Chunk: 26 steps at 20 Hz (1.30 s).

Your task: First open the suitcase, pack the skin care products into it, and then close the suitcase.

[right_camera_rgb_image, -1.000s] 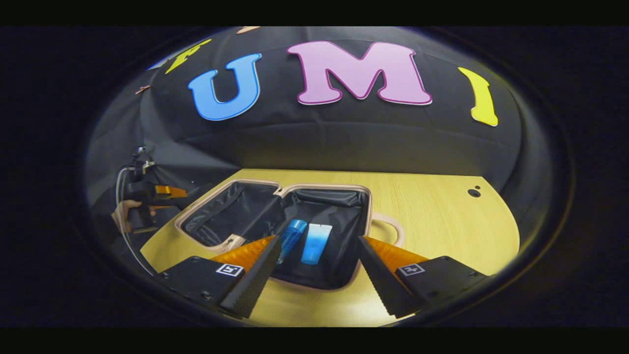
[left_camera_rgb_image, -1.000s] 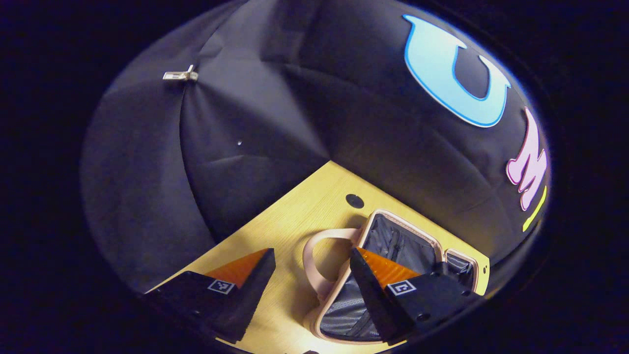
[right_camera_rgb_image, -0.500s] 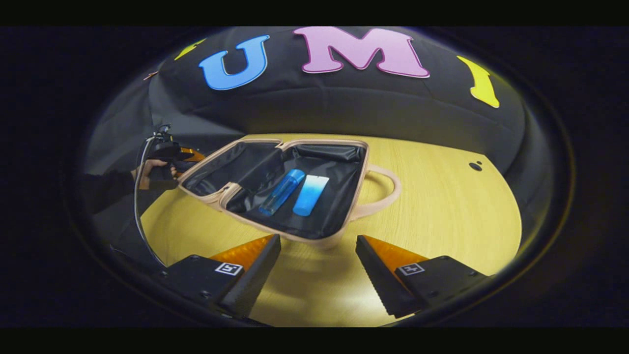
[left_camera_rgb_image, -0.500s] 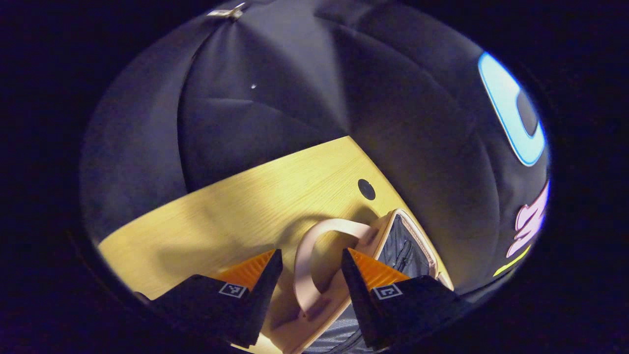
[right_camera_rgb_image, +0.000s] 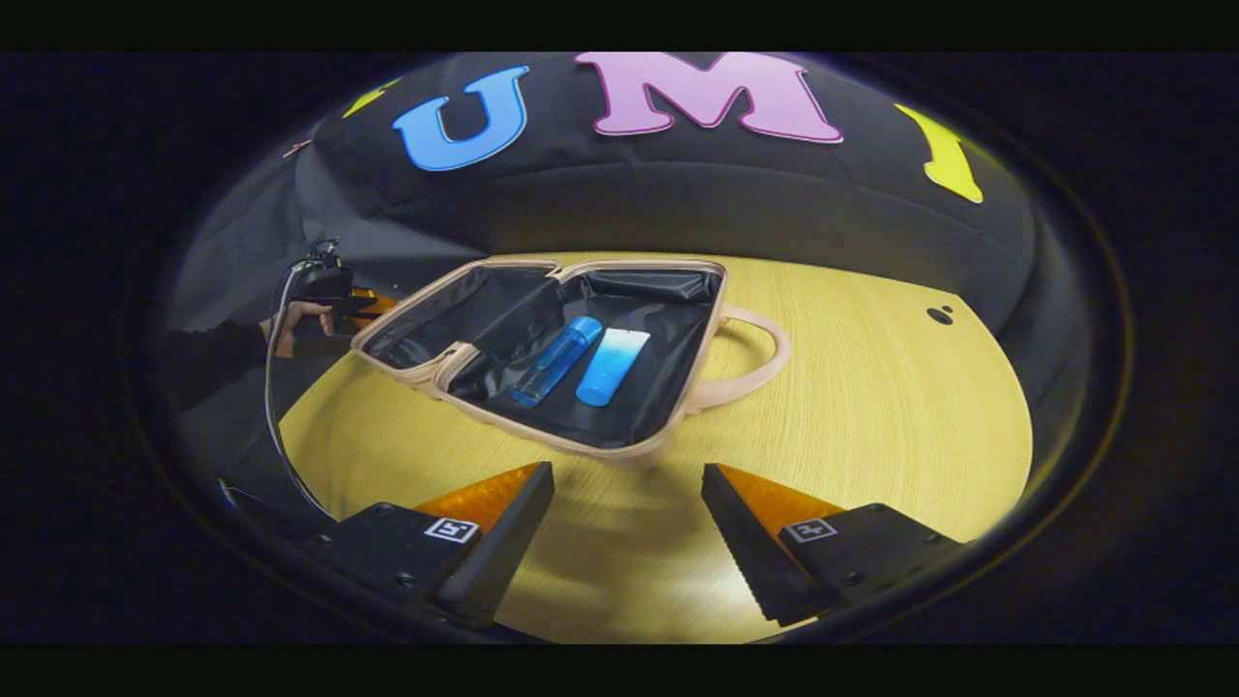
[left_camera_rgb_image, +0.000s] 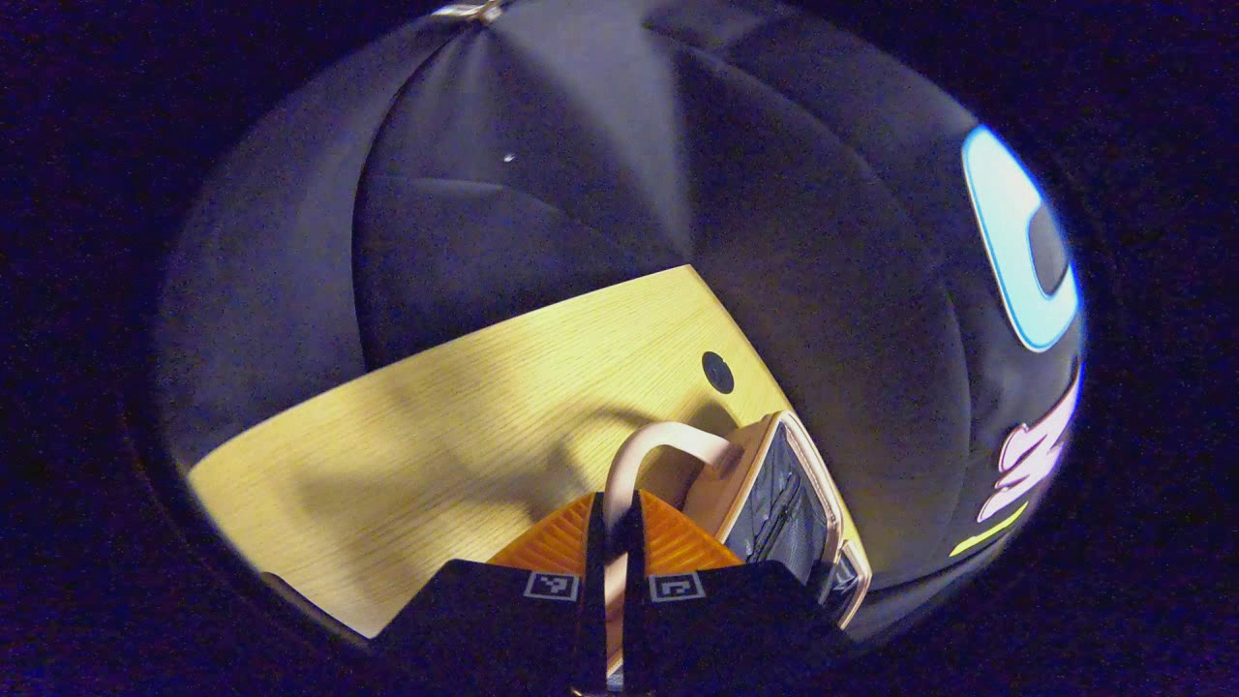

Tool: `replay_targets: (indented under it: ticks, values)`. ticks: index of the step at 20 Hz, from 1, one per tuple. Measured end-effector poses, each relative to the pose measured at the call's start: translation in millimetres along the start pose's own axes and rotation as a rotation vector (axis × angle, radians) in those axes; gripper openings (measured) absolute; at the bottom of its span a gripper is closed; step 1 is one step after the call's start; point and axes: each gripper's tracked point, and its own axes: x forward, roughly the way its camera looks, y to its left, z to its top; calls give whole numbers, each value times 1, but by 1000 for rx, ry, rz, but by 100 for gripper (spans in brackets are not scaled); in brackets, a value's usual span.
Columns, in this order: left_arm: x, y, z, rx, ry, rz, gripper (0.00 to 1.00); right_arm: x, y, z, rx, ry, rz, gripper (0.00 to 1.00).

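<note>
Suitcase [right_camera_rgb_image: 542, 387] is seen lying open on the wooden table [right_camera_rgb_image: 871, 416] in the right gripper view, both halves flat, dark lining up. At far left of that view, a hand [right_camera_rgb_image: 290, 324] with the left gripper [right_camera_rgb_image: 373, 305] is seen at the lid half's outer edge. Two skin care items lie inside the right half, side by side, just apart: a blue bottle [right_camera_rgb_image: 557, 360] and a blue-white tube [right_camera_rgb_image: 610, 366]. The loop handle [right_camera_rgb_image: 760, 363] of that half sticks out to the right. The right gripper [right_camera_rgb_image: 627, 532] is held above bare table near the case, fingers spread wide, nothing held. In the left gripper view, the left gripper [left_camera_rgb_image: 612, 542] is clamped on the lid half's pink handle [left_camera_rgb_image: 668, 440], both fingers pressed to the strap. Packing is judged done; closing the lid looks like the step in hand. Risks: the thin strap could slip from the pinch as the lid is swung over; the loose bottle and tube could roll or get caught at the rim; the unheld base half could slide on the table.
</note>
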Motion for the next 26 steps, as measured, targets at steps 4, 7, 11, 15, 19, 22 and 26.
replay_targets:
  ticks: [4, 7, 11, 15, 19, 22, 26]
  values:
    - [-62, -57, 37, 107, -90, -67, 7, -7, -13, 15, 24, -26, -6, 98]
    - [-113, -129, 42, 203, -118, -160, 6, -14, -27, 24, 48, -39, -11, 98]
    - [-166, -217, 17, 369, -137, -217, 6, -29, -46, 33, 87, -51, -18, 98]
    - [-201, -295, -44, 470, -166, -265, 6, -40, -62, 61, 106, -100, 9, 98]
    - [-211, -367, -141, 497, -135, -317, 6, -45, -99, 70, 148, -120, 13, 97]
    - [-197, -404, -222, 527, -86, -362, 6, -51, -137, 63, 181, -109, -28, 98]
    - [-145, -409, -294, 582, 21, -364, 6, -64, -168, 57, 212, -124, -77, 97]
